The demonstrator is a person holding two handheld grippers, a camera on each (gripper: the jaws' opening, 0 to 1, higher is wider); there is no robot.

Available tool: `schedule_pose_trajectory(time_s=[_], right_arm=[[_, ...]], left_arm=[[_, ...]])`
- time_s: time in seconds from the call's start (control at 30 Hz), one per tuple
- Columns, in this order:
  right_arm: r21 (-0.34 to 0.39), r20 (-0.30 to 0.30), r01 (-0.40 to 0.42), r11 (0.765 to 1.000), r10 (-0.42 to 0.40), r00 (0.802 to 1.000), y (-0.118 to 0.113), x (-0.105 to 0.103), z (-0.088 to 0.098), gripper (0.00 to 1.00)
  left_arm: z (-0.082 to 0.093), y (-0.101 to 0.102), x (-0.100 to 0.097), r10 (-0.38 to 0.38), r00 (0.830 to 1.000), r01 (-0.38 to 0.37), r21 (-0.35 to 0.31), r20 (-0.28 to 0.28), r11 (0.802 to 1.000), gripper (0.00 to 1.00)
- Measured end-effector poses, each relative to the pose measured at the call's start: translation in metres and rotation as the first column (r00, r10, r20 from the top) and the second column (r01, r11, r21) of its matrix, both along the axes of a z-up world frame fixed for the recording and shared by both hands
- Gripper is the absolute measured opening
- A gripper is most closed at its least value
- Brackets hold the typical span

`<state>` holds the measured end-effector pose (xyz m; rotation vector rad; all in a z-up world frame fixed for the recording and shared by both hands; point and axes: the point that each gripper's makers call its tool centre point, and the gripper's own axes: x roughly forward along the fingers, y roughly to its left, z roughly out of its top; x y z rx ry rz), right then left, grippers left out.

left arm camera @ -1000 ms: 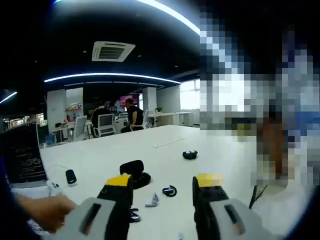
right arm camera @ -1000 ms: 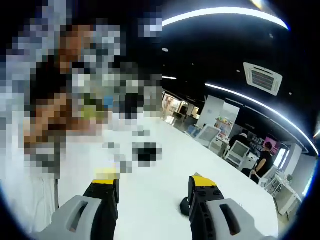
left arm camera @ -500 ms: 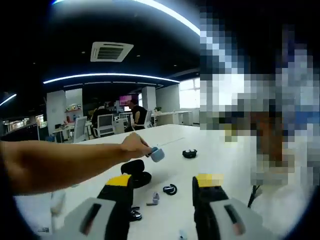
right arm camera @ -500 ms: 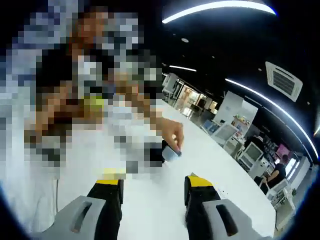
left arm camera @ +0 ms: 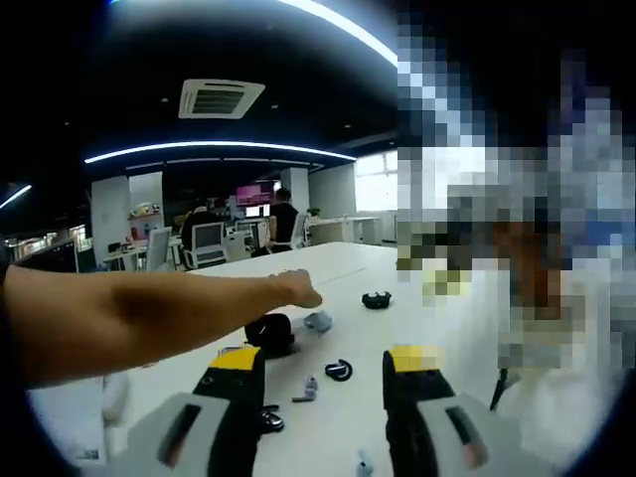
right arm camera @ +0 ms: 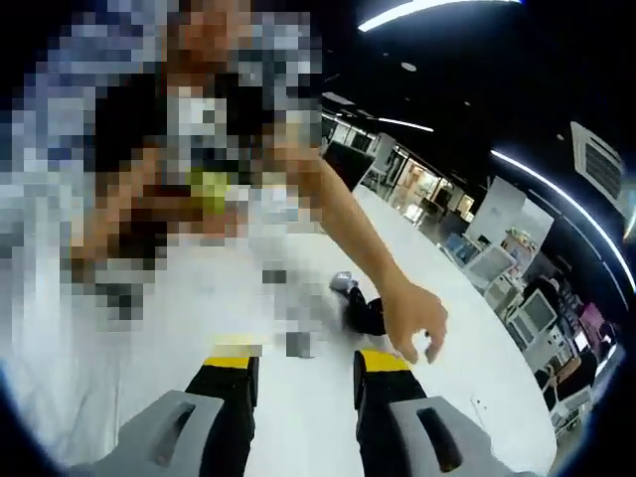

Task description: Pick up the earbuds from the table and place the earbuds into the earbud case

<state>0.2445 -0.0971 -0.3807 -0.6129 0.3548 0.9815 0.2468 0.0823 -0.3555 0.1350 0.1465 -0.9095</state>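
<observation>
Reaching across the white counter (left arm camera: 417, 298), a person's bare arm (left arm camera: 149, 313) extends from the left of the left gripper view, its hand (left arm camera: 296, 289) poised just above a small grey-blue object (left arm camera: 318, 321) that lies beside an open black case (left arm camera: 270, 333). The left gripper (left arm camera: 323, 368) hangs above the near counter with its yellow-tipped jaws set well apart and nothing between them. Beyond and between those jaws lie a black ear-hook earbud (left arm camera: 339, 370) and a small grey piece (left arm camera: 307, 389); another dark earbud (left arm camera: 268, 418) sits just beside the left jaw, partly hidden by it. A further black item (left arm camera: 376, 299) rests farther out, well apart from the rest. In the right gripper view the right gripper (right arm camera: 303, 363) likewise stands open and empty, its jaws somewhat closer together. The same hand (right arm camera: 415, 320) appears beyond the right jaw, with the black case (right arm camera: 364, 313) touching or just behind it; which cannot be told.
</observation>
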Motion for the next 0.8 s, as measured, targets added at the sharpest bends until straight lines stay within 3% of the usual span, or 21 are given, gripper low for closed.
schedule_pose_trajectory(time_s=[0.27,0.5,0.8], right_arm=[[-0.073,-0.086,-0.105,0.992,0.099,0.991,0.038,0.009,-0.026,0.32],[-0.098,-0.155,-0.184,0.978,0.168,0.974,0.066,0.005,-0.05,0.31],[-0.122,-0.262,-0.366,0.923,0.326,0.909,0.122,-0.034,-0.094,0.3]], left_arm=[[-0.005,0.005,0.003,0.004,1.0,-0.004,0.006,-0.017,1.0,0.49],[-0.014,0.01,0.004,0.009,0.999,-0.008,0.049,-0.034,0.999,0.49],[-0.015,0.014,0.003,0.01,0.999,-0.008,0.054,-0.037,0.999,0.49]])
